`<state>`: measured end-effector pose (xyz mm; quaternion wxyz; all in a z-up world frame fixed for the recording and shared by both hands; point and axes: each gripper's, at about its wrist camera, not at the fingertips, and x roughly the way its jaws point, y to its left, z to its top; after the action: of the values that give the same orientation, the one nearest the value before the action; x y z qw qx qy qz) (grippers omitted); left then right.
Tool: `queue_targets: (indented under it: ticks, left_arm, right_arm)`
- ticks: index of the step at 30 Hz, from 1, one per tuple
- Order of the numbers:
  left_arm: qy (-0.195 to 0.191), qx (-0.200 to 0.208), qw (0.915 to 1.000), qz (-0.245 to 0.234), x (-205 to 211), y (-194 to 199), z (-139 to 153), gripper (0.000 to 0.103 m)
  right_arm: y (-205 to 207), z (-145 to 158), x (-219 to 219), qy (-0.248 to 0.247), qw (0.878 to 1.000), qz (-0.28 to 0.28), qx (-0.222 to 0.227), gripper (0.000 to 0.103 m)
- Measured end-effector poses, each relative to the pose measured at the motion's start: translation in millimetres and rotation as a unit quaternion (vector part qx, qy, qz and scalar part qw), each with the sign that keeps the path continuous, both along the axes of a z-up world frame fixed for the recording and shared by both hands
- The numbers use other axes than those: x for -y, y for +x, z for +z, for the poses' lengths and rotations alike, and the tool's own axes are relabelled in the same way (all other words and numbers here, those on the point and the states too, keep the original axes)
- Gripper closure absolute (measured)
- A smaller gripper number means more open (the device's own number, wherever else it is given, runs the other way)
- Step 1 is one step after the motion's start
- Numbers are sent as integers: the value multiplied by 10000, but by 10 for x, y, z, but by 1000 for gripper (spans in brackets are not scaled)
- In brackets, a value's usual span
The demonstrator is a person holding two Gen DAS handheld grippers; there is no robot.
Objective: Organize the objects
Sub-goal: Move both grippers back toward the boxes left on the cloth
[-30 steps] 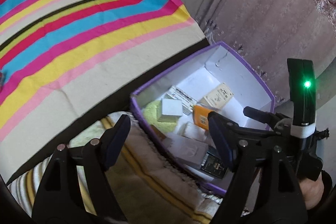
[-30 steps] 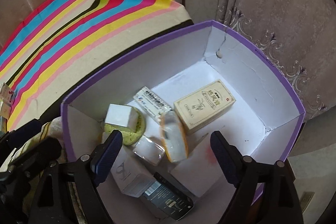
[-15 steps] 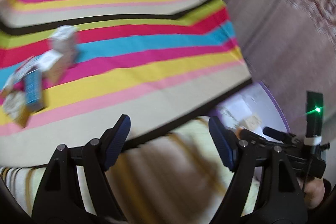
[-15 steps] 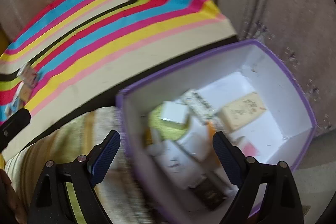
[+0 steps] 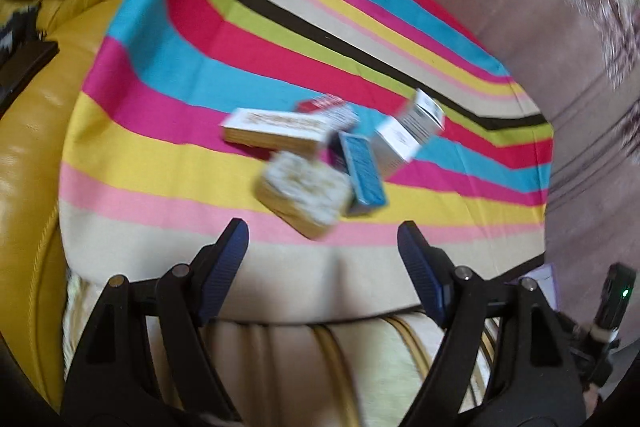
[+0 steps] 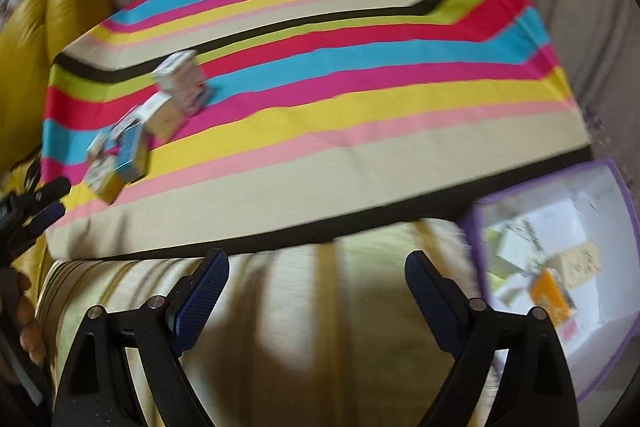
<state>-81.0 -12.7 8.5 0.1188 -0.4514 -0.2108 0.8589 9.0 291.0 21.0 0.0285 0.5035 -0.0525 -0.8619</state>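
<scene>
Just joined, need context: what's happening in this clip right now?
A person is tidying small boxes with two handheld grippers. Both the left gripper and the right gripper are open and hold nothing. A cluster of small boxes lies on the striped cloth ahead of the left gripper. The purple-rimmed box, to the right in the right wrist view, already holds several items. Both views are motion-blurred.

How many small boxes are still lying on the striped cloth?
5, in one blurred cluster: a long cream box, a red-and-white box behind it, a speckled yellow box nearest, a blue box, and a white box rightmost. More may be hidden.
</scene>
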Motion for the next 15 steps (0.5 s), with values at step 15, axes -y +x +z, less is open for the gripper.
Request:
queue_targets:
  ticks: [15]
  left_arm:
    - [236, 252, 9976, -606, 174, -821, -253, 13]
  right_arm:
    - [-348, 26, 1037, 79, 9945, 1035, -168, 12]
